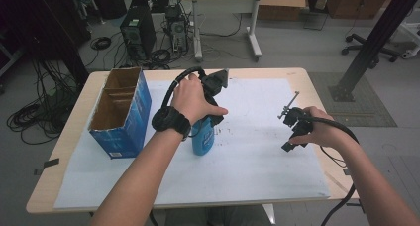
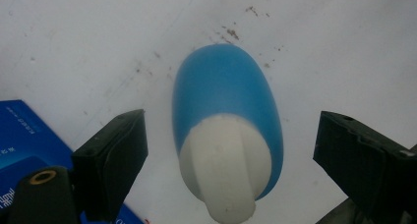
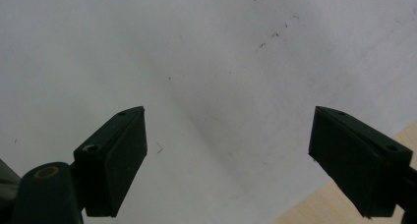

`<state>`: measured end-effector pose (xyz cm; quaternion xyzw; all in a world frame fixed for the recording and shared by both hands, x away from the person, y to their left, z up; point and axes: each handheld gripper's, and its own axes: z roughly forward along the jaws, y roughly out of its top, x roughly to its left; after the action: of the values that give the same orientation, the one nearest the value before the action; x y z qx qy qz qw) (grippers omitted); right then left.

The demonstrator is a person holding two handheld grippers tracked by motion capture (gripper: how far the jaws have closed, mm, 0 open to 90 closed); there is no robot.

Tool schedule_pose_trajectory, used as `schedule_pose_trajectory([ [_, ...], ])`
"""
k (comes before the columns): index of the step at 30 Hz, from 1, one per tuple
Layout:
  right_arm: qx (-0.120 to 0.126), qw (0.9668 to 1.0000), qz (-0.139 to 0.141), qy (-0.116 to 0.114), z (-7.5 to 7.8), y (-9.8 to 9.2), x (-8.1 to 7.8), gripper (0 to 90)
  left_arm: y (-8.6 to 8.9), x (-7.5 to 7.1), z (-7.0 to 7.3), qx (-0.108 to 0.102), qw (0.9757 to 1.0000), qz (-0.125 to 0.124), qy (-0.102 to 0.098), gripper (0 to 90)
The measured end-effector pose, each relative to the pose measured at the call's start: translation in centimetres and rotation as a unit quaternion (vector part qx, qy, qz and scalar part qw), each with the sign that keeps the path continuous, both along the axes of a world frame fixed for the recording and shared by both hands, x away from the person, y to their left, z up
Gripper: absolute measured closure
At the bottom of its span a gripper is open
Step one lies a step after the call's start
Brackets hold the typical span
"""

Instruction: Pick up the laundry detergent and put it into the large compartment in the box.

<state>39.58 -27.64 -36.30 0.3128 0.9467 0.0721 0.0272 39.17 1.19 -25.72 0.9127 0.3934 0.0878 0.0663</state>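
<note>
Blue bottle (image 2: pixel 227 111) stands upright on the white sheet (image 1: pixel 257 151), right of the blue box (image 1: pixel 128 118). My left hand-held gripper (image 2: pixel 226 150) hangs over its white cap, jaws apart, not touching. Step: approach to grasp. Next: lower, close on the cap. Right hand-held gripper (image 3: pixel 228 155) idle, jaws apart, near the surface edge (image 1: pixel 312 87). Computers on the floor beyond.

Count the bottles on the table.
1. A blue bottle stands on the white paper, right of the blue box, directly under the left gripper, whose open jaws flank its white cap. The box interior is partly hidden.
</note>
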Motion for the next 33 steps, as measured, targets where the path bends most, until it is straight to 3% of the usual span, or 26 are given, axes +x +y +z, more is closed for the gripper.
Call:
schedule_pose_trajectory([
  [33,0.001,1.0000,0.000,0.004,-0.5,-0.2,0.1,14.3,-0.4,0.4,-2.7,0.016,0.9992,0.026,0.024,18.3],
])
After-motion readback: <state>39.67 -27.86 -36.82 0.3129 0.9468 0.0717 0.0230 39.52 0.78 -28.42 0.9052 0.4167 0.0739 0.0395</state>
